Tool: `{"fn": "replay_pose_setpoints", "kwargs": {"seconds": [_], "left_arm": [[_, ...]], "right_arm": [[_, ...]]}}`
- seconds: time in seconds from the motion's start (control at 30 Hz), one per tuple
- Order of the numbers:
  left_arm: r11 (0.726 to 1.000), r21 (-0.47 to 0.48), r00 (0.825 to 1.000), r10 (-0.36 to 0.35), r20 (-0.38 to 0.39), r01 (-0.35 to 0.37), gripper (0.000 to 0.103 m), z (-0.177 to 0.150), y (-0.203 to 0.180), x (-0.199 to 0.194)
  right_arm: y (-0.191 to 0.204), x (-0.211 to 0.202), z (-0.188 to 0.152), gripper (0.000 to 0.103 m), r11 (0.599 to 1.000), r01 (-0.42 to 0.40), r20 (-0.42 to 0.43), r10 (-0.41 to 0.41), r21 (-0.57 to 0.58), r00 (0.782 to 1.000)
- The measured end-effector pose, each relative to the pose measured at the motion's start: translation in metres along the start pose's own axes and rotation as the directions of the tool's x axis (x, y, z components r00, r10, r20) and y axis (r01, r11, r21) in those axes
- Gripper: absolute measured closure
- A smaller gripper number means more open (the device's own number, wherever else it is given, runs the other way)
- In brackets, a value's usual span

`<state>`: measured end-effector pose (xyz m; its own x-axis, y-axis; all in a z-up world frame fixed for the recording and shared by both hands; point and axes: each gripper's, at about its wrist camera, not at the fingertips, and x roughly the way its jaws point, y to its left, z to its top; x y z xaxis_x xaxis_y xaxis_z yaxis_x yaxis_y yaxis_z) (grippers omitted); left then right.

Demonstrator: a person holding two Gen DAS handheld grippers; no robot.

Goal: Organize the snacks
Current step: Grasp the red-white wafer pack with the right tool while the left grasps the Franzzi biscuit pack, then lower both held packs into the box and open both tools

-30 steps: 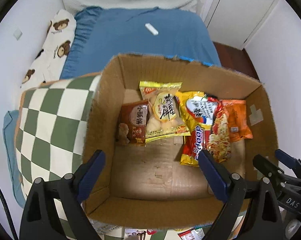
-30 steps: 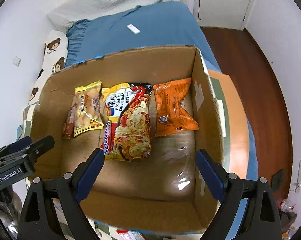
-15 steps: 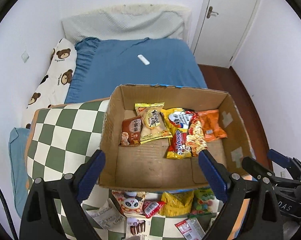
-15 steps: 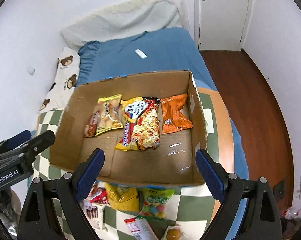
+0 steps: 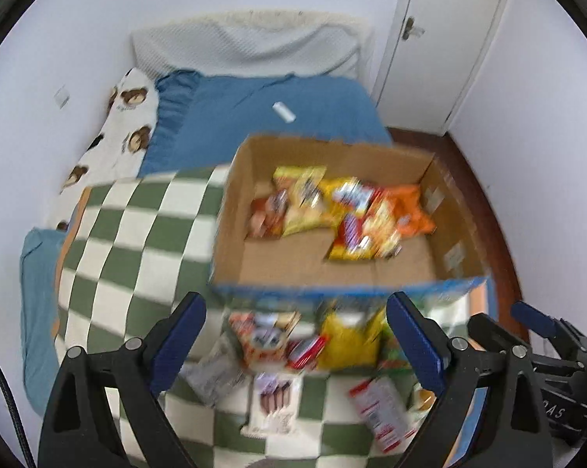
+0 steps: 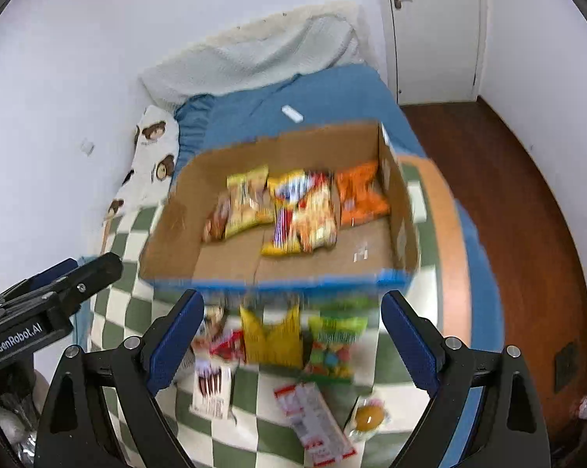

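Both my tongs are spread wide and hold nothing: the left gripper (image 5: 295,335) and the right gripper (image 6: 293,331) hang above the loose snacks on the checkered cloth (image 6: 266,440), just in front of the cardboard box (image 5: 455,230) where four packets already lie in a row. To do the next pick well, I think I should choose one packet at the edge of the pile, for example the yellow bag (image 6: 272,337), and pinch it by its flat seam

I see even, bright indoor light with soft shadows; motion blur smears the cardboard box (image 5: 332,210) and the packets around it; beyond it, walls bow toward dark fisheye corners.
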<state>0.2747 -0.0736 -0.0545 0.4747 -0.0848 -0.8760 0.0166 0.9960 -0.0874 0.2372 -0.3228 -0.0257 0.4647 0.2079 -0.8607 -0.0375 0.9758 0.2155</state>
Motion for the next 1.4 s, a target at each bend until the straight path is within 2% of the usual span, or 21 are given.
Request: {"fn": "replay_pose_setpoints", "kwargs": {"seconds": [0.03, 0.07, 0.13, 0.33, 0.4, 0.47, 0.53, 0.57, 0.6, 0.67, 0.7, 0.77, 0.83, 0.9, 0.97, 1.07, 1.13, 1.2, 1.3, 1.4], "left_arm": [[1.0, 0.004, 0.999, 0.02, -0.025, -0.02, 0.008, -0.013, 0.004, 0.009], [0.999, 0.009, 0.998, 0.033, -0.051, -0.032, 0.008, -0.022, 0.007, 0.017], [0.999, 0.016, 0.989, 0.045, -0.141, -0.043, 0.008, -0.046, 0.016, 0.043], [0.994, 0.087, 0.938, 0.093, -0.335, -0.067, 0.008, -0.109, 0.021, 0.113], [0.992, 0.117, 0.918, 0.095, -0.385, -0.053, 0.008, -0.122, 0.016, 0.136], [0.99, 0.135, 0.909, 0.099, -0.406, -0.047, 0.008, -0.131, 0.01, 0.153], [0.987, 0.159, 0.9, 0.103, -0.423, -0.039, 0.025, -0.138, 0.002, 0.171], [0.985, 0.168, 0.897, 0.108, -0.429, -0.039, 0.045, -0.141, 0.0, 0.176], [0.985, 0.169, 0.892, 0.11, -0.439, -0.038, 0.046, -0.145, -0.002, 0.18], [0.987, 0.156, 0.899, 0.106, -0.425, -0.043, 0.046, -0.149, -0.003, 0.177], [0.99, 0.141, 0.897, 0.089, -0.433, -0.03, 0.046, -0.155, -0.002, 0.174], [0.995, 0.104, 0.883, 0.056, -0.467, -0.009, 0.046, -0.167, -0.001, 0.169], [0.999, 0.045, 0.863, 0.006, -0.505, 0.019, 0.045, -0.183, 0.004, 0.166], [0.999, -0.021, 0.851, -0.037, -0.523, 0.03, 0.044, -0.194, 0.011, 0.168], [0.998, -0.053, 0.845, -0.048, -0.532, 0.024, 0.044, -0.197, 0.015, 0.175], [0.999, -0.046, 0.855, -0.036, -0.518, 0.014, 0.044, -0.196, 0.015, 0.181], [1.0, -0.004, 0.873, 0.004, -0.488, -0.007, 0.044, -0.196, 0.01, 0.179], [1.0, 0.011, 0.887, 0.029, -0.461, -0.028, 0.046, -0.199, 0.01, 0.174], [0.999, -0.001, 0.893, 0.038, -0.448, -0.043, 0.047, -0.205, 0.017, 0.168], [0.998, -0.006, 0.898, 0.047, -0.438, -0.056, 0.047, -0.208, 0.019, 0.159]], "right_arm": [[-0.001, 0.007, -0.012, 0.017, 1.0, -0.002, -0.022, 0.002, -0.005, 1.0], [-0.001, 0.013, -0.02, 0.032, 1.0, -0.004, -0.039, 0.004, -0.007, 0.999], [-0.003, 0.035, -0.045, 0.042, 1.0, -0.012, -0.113, 0.011, -0.007, 0.994], [-0.006, 0.091, -0.106, 0.042, 1.0, -0.001, -0.265, -0.001, -0.006, 0.964], [-0.01, 0.111, -0.121, 0.04, 1.0, 0.016, -0.318, -0.021, -0.021, 0.948], [-0.012, 0.129, -0.135, 0.036, 0.998, 0.043, -0.351, -0.057, -0.049, 0.935], [-0.014, 0.145, -0.146, 0.036, 0.994, 0.069, -0.374, -0.094, -0.081, 0.923], [-0.015, 0.152, -0.153, 0.036, 0.992, 0.081, -0.384, -0.112, -0.097, 0.916], [-0.015, 0.158, -0.16, 0.036, 0.99, 0.085, -0.384, -0.121, -0.108, 0.915], [-0.014, 0.16, -0.167, 0.04, 0.989, 0.101, -0.377, -0.135, -0.107, 0.916], [-0.012, 0.159, -0.171, 0.041, 0.989, 0.106, -0.373, -0.136, -0.1, 0.918], [-0.014, 0.155, -0.176, 0.041, 0.996, 0.086, -0.385, -0.09, -0.028, 0.918], [-0.021, 0.155, -0.183, 0.041, 0.994, 0.02, -0.421, 0.025, 0.103, 0.907], [-0.027, 0.151, -0.186, 0.041, 0.984, -0.026, -0.427, 0.1, 0.174, 0.899], [-0.028, 0.145, -0.188, 0.037, 0.99, -0.006, -0.418, 0.065, 0.142, 0.906], [-0.025, 0.148, -0.186, 0.035, 0.995, 0.02, -0.418, 0.023, 0.1, 0.908], [-0.019, 0.154, -0.187, 0.035, 0.996, 0.026, -0.426, 0.013, 0.086, 0.905], [-0.007, 0.162, -0.188, 0.034, 0.998, 0.053, -0.416, -0.035, 0.032, 0.909], [0.008, 0.17, -0.196, 0.034, 0.993, 0.111, -0.389, -0.119, -0.041, 0.913], [0.019, 0.173, -0.206, 0.04, 0.982, 0.154, -0.351, -0.182, -0.105, 0.919]]}}
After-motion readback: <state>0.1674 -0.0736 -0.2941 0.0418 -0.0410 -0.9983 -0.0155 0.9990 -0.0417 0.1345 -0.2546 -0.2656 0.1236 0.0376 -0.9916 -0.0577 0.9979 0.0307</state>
